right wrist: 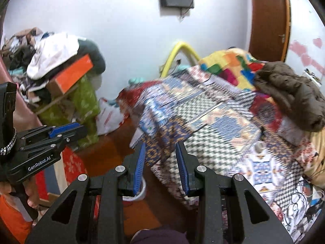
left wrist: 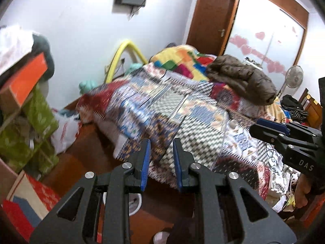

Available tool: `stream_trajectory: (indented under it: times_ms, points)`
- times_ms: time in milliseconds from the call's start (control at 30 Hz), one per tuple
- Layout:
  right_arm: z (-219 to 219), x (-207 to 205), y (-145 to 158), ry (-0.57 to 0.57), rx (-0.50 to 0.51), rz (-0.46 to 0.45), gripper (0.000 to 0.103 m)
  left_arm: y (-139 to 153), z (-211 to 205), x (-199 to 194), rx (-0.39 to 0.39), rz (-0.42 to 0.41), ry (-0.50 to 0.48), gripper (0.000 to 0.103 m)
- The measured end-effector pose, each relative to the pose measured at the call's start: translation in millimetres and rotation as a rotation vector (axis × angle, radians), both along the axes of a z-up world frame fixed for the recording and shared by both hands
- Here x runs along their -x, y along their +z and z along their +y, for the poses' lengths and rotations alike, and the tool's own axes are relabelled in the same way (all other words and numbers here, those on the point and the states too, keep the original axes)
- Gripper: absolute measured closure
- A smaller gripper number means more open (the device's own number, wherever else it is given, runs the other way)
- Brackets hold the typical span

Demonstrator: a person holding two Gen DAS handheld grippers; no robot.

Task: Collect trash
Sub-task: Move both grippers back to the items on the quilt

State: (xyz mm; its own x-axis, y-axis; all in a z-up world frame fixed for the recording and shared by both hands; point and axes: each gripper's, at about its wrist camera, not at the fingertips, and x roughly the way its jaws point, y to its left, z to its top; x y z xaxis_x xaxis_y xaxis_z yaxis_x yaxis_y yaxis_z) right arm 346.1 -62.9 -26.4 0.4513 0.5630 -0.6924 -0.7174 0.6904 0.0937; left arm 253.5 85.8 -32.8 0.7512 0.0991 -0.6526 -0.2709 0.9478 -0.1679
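Observation:
My left gripper (left wrist: pixel 161 144) is open and empty, held above the near corner of a bed with a patchwork quilt (left wrist: pixel 182 109). My right gripper (right wrist: pixel 160 148) is open and empty too, over the same corner of the quilt (right wrist: pixel 213 118). Each gripper shows in the other's view: the right one (left wrist: pixel 270 130) at the right edge, the left one (right wrist: pixel 67 130) at the left edge. A white plastic bag (left wrist: pixel 65 132) lies on the floor by the bed; it also shows in the right wrist view (right wrist: pixel 109 118). A small pale object (left wrist: pixel 232 124) sits on the quilt.
A brown jacket (left wrist: pixel 241 77) lies on the bed. Stacked green and orange boxes (left wrist: pixel 30 105) with clothes on top stand at the left. A white round container (left wrist: pixel 135 202) sits on the wooden floor below the fingers. Cables and clutter (left wrist: pixel 278 174) lie at the right. A fan (left wrist: pixel 293 77) stands by the window.

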Motion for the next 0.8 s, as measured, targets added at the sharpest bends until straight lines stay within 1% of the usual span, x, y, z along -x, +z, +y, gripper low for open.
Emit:
stream_trajectory:
  times_ms: [33,100,167,267,333,400,600,800]
  points:
    - [-10,-4,4,-0.016,-0.007,-0.011,0.075,3,-5,-3,-0.004,-0.009,-0.006,0.073]
    - [-26,-10,11,-0.053,-0.014,-0.035,0.075,8,-18,-15,-0.008,-0.026,-0.024,0.058]
    - [-47,-22,17,-0.105,-0.013,-0.067,0.075,9,-30,-31,-0.005,-0.027,-0.047,0.05]
    - [-74,-36,21,-0.162,-0.01,-0.078,0.074,7,-44,-57,0.008,-0.019,-0.082,0.049]
    - [-91,-48,19,-0.2,-0.01,-0.071,0.071,3,-53,-75,0.015,-0.013,-0.106,0.049]
    - [-106,-58,16,-0.238,-0.004,-0.068,0.069,-2,-62,-93,0.013,-0.001,-0.131,0.049]
    - [-153,-95,-6,-0.371,0.054,-0.065,0.069,-22,-89,-148,-0.003,0.049,-0.206,0.049]
    - [-179,-133,-40,-0.443,0.073,0.016,0.069,-50,-109,-199,0.005,0.095,-0.264,0.049]
